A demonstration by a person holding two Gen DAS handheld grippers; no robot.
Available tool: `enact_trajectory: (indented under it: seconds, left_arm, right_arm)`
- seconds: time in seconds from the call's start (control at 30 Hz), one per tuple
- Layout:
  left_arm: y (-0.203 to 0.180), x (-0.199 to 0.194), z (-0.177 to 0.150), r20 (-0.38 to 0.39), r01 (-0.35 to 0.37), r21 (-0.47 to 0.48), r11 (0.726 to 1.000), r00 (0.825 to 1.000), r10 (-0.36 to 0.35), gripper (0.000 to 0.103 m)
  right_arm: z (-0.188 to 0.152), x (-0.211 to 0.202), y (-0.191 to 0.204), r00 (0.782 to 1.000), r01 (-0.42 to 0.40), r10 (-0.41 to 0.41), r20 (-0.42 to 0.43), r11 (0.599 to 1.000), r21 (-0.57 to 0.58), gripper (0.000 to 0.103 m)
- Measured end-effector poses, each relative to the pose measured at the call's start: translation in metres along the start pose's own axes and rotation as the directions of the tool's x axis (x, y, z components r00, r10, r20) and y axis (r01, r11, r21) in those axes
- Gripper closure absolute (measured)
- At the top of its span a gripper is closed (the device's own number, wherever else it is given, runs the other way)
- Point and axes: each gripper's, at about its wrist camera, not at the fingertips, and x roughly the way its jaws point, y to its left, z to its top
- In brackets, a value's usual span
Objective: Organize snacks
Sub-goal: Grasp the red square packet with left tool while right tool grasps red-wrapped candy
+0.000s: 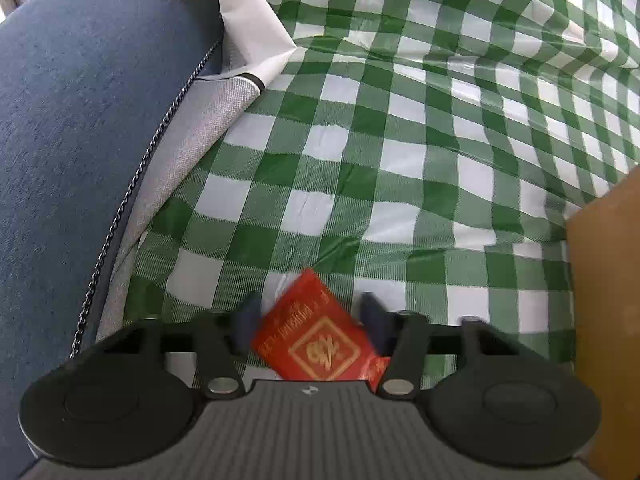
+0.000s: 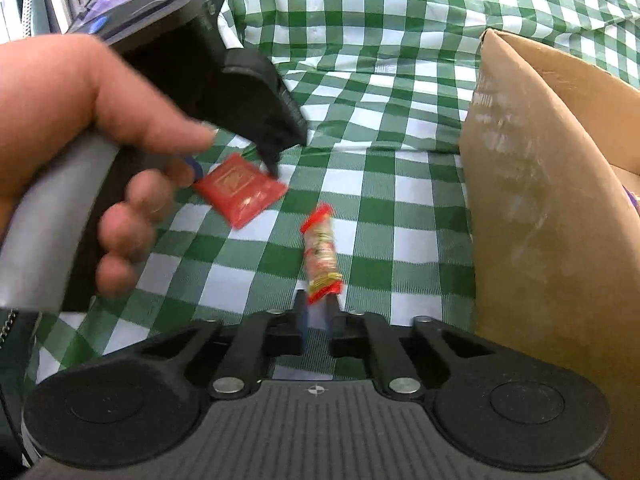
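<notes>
Two grips at once: left gripper [image 1: 308, 320] half open, fingers around flat red packet [image 1: 316, 332]; right gripper [image 2: 316, 312] pinched on snack roll [image 2: 322, 252] above checked cloth [image 2: 384, 184]. Next: carry both into cardboard box [image 2: 540, 168] at right.

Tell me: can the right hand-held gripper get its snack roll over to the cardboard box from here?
Probably yes. The right hand-held gripper is shut on the end of the snack roll, and the cardboard box stands just to its right. Only bare checked cloth lies between; the left hand-held gripper works on the other side.
</notes>
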Motion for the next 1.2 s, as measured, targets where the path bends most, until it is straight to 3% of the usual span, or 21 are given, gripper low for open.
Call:
enact_trajectory:
  seconds: [0.07,0.13,0.2,0.27,0.33,0.43,0.5,0.53,0.83,0.9,1.03,1.2]
  left_arm:
    - [0.01,-0.007,0.0,-0.027,0.042,-0.032,0.999,0.999,-0.042,0.072]
    - [0.016,-0.013,-0.002,-0.053,0.083,-0.039,0.996,0.995,-0.085,0.072]
    - [0.018,-0.021,-0.005,-0.051,0.08,-0.046,0.996,0.995,-0.082,0.071]
    - [0.023,-0.03,-0.007,-0.038,0.065,-0.073,0.995,0.997,-0.068,0.051]
    - [0.029,-0.033,-0.01,-0.038,0.068,-0.127,0.99,0.997,-0.073,0.038]
    - [0.038,-0.025,-0.018,-0.098,0.027,-0.254,0.967,0.994,-0.053,0.035]
    - [0.04,-0.018,-0.022,-0.132,0.013,-0.312,0.95,0.99,-0.057,0.035]
    - [0.037,-0.018,-0.024,-0.13,0.01,-0.309,0.951,0.99,-0.053,0.033]
    - [-0.006,-0.019,-0.033,-0.107,-0.025,-0.108,0.994,0.994,0.013,0.033]
    - [-0.008,-0.018,-0.035,-0.105,-0.032,-0.088,0.996,0.994,0.023,0.036]
    - [-0.01,-0.021,-0.039,-0.082,-0.043,-0.041,0.998,0.996,0.04,0.053]
    - [-0.01,-0.028,-0.046,-0.063,-0.034,-0.015,0.999,0.998,0.033,0.056]
  right_arm:
    - [0.001,0.001,0.003,1.0,0.022,-0.022,0.019,0.999,-0.028,0.066]
    - [0.003,0.005,0.004,0.998,0.049,-0.048,0.031,0.998,-0.04,0.06]
    - [0.006,0.008,0.003,0.998,0.057,-0.056,0.032,0.998,-0.04,0.06]
    - [0.008,0.01,0.003,0.996,0.074,-0.072,0.046,0.996,-0.047,0.053]
    - [0.012,0.015,0.004,0.996,0.08,-0.077,0.055,0.995,-0.065,0.052]
    - [0.015,0.024,0.004,0.995,0.095,-0.091,0.042,0.992,-0.083,0.053]
    - [0.014,0.032,0.001,0.995,0.097,-0.095,0.023,0.992,-0.076,0.068]
    - [0.014,0.034,-0.001,0.996,0.091,-0.089,0.021,0.994,-0.066,0.078]
    - [0.011,0.025,-0.007,0.994,0.097,-0.096,0.043,0.995,-0.033,0.079]
    - [0.01,0.025,-0.011,0.995,0.092,-0.091,0.036,0.996,-0.014,0.079]
    - [0.008,0.025,-0.012,0.996,0.087,-0.086,0.025,0.996,-0.008,0.079]
    - [0.007,0.02,-0.01,0.996,0.082,-0.081,0.038,0.996,-0.021,0.079]
